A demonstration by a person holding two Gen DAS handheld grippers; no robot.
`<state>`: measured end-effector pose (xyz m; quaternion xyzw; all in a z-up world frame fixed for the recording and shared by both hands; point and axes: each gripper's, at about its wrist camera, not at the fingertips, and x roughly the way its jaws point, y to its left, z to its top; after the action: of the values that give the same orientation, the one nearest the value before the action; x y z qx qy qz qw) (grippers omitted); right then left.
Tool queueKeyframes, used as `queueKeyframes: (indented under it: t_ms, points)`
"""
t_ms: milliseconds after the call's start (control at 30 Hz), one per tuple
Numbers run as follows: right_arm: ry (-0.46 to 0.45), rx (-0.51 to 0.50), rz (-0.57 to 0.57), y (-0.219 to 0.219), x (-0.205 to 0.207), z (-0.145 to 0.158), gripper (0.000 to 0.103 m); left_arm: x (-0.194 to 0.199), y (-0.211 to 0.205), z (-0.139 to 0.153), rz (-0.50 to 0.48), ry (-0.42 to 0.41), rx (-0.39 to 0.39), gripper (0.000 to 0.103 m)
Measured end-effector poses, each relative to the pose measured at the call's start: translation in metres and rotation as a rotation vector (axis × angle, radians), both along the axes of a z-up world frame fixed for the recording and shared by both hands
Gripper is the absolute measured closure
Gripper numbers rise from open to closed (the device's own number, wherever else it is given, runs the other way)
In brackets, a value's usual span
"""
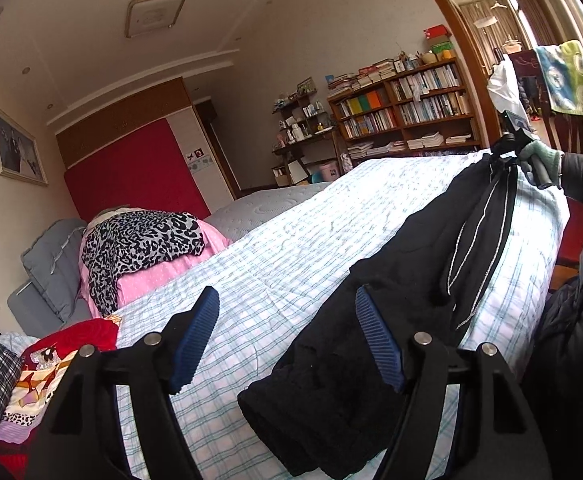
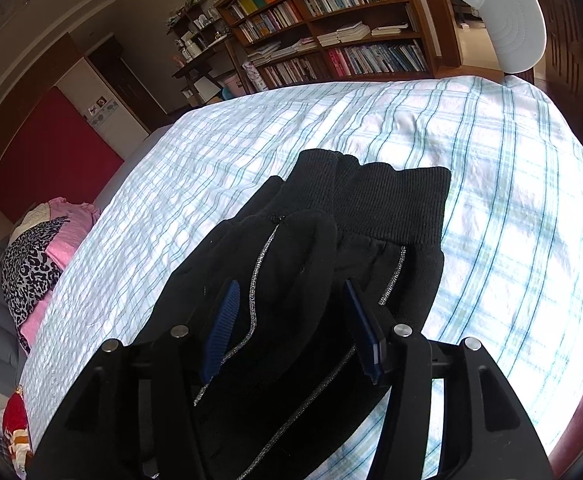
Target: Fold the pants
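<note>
Black pants [image 1: 371,320] with silver side stripes lie lengthwise on the plaid bed sheet [image 1: 271,264]. My left gripper [image 1: 287,336] is open at one end of the pants, its right pad against the black fabric edge, its left pad over bare sheet. In the right wrist view the ribbed cuffs [image 2: 375,196] lie ahead, and my right gripper [image 2: 291,332] is open with black fabric bunched between its jaws. The right gripper also shows in the left wrist view [image 1: 507,152], held by a gloved hand at the far end of the pants.
A pile of pink and leopard-print clothes [image 1: 143,248] sits at the left of the bed. Red and patterned garments [image 1: 51,364] lie near my left gripper. A bookshelf [image 1: 407,112] and doorway stand beyond the bed. A white cap [image 2: 503,12] hangs at the far right.
</note>
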<state>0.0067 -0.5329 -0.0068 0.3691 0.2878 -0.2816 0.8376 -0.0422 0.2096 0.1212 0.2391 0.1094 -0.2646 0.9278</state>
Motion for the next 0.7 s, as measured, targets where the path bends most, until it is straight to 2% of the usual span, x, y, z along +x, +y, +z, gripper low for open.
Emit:
queueKeyframes:
  t_ms: [233,533,700]
  points:
    - [-0.003,-0.024,-0.010,-0.006,0.004,0.001,0.048,0.028,-0.022,-0.018,0.019,0.128,-0.017,0.028]
    - [-0.030,0.004,-0.044,-0.035,0.002,-0.005,0.047,0.097,-0.040,-0.047,0.183,0.428,-0.139,0.028]
    - [-0.028,-0.006,-0.018,-0.042,0.012,-0.007,0.047,0.104,-0.058,-0.055,0.230,0.463,-0.128,0.028]
